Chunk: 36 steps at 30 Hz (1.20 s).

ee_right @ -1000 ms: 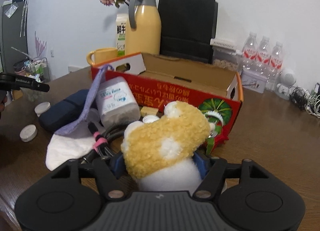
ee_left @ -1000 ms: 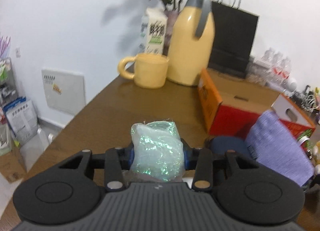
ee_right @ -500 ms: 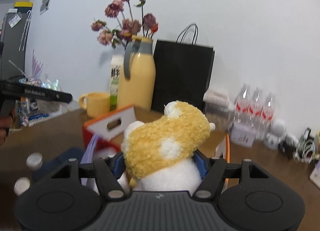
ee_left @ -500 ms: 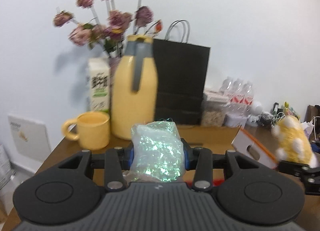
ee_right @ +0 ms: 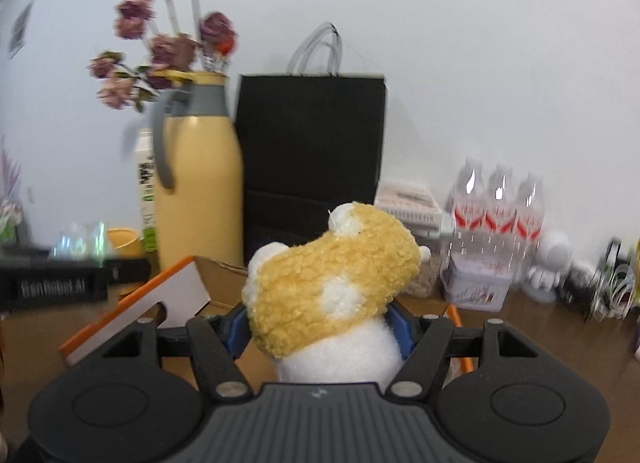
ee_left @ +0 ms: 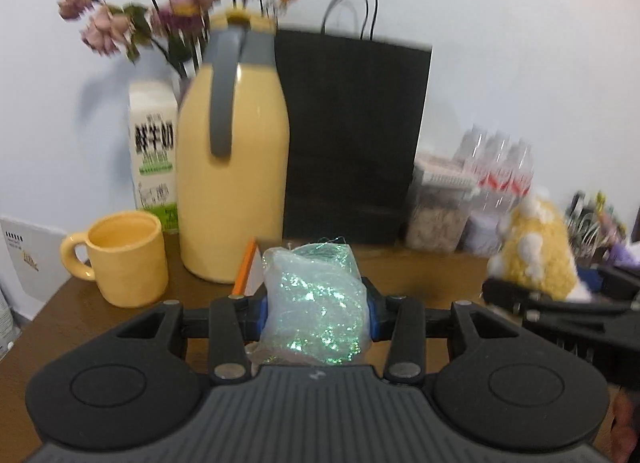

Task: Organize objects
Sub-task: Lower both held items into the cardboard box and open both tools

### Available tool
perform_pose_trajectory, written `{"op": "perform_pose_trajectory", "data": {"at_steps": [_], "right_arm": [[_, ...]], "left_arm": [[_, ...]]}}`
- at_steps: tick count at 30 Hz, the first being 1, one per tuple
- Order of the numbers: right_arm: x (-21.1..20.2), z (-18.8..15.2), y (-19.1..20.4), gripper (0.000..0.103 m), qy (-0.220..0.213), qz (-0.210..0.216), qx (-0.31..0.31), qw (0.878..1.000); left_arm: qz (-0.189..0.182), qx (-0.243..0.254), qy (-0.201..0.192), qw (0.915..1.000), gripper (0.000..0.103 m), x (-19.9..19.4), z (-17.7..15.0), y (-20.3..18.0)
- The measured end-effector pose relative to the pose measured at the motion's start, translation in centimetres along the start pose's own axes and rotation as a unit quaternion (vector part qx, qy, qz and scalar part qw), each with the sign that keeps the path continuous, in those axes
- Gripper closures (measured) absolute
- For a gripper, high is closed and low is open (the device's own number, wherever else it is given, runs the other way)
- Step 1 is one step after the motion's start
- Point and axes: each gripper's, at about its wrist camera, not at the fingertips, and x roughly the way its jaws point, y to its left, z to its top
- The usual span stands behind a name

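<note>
My left gripper (ee_left: 316, 305) is shut on a clear bag of green glitter (ee_left: 316, 299), held above the brown table. My right gripper (ee_right: 320, 327) is shut on a yellow and white plush toy (ee_right: 328, 283). The same plush toy (ee_left: 536, 255) shows at the right of the left wrist view, with the right gripper's black body below it. An orange cardboard box (ee_right: 176, 295) with an open white flap lies just beyond and below both grippers. The left gripper's body (ee_right: 52, 283) shows at the left edge of the right wrist view.
A tall yellow jug (ee_left: 232, 167), a yellow mug (ee_left: 128, 259), a milk carton (ee_left: 154, 151) and dried flowers stand at the back left. A black paper bag (ee_left: 352, 135) leans on the wall. Water bottles (ee_right: 496, 215) and cables (ee_right: 608, 287) sit at the right.
Both grippers rose and moved forward over the orange box, each still holding its object. The items on the table in front of the box dropped out of view, and the jug and bag loom closer.
</note>
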Motion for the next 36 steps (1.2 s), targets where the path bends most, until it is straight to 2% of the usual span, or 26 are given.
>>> {"op": "perform_pose_trajectory", "data": {"at_steps": [5,9,12,15,16,17,18,19,20,21,30,36], "right_arm": [[3.1,-1.4,-0.4,0.037,0.037,-0.018,0.018,0.999],[4.3,-2.6,-1.0,0.037,0.066,-0.01,0.028,0.997],[5.4,-3.5,-1.1,0.037,0.09,-0.012,0.028,0.996],[5.8,-3.8,-1.0,0.035,0.106,-0.022,0.022,0.994],[5.8,-3.9,-0.8,0.034,0.109,-0.026,0.019,0.993],[5.7,-3.9,-0.7,0.03,0.112,-0.029,0.016,0.993],[5.6,-3.9,-0.6,0.02,0.111,-0.032,0.013,0.993],[5.4,-3.9,-0.5,0.014,0.109,-0.035,0.01,0.993],[5.2,-3.8,-0.3,0.001,0.106,-0.038,0.007,0.994],[5.0,-3.8,-0.3,0.0,0.102,-0.041,0.007,0.994],[3.8,-3.2,-0.9,0.0,0.086,-0.044,0.012,0.995],[1.2,-2.2,-0.8,0.0,0.049,-0.047,0.009,0.998]], "left_arm": [[0.01,0.012,0.051,0.9986,0.06,2.8,-1.3,0.4],[0.01,0.025,0.067,0.9974,0.06,3.6,-2.1,0.1],[0.008,0.028,0.071,0.997,0.056,3.7,-2.5,0.1],[0.003,0.026,0.068,0.9973,0.039,3.5,-2.5,0.1],[0.004,0.026,0.065,0.9976,0.022,3.4,-2.4,0.1],[0.006,0.027,0.058,0.9979,0.015,3.2,-2.3,0.0],[0.007,0.027,0.052,0.9983,0.001,3.1,-2.2,-0.1],[0.001,0.025,0.044,0.9987,0.0,2.9,-2.2,-0.1],[-0.001,0.024,0.045,0.9987,0.0,2.8,-2.0,-0.1],[0.0,0.024,0.046,0.9987,0.0,2.8,-2.0,-0.2],[0.0,0.019,0.037,0.9991,0.0,2.2,-1.6,-0.3],[-0.007,0.018,0.007,0.9998,0.0,-0.2,-0.5,-0.6]]}}
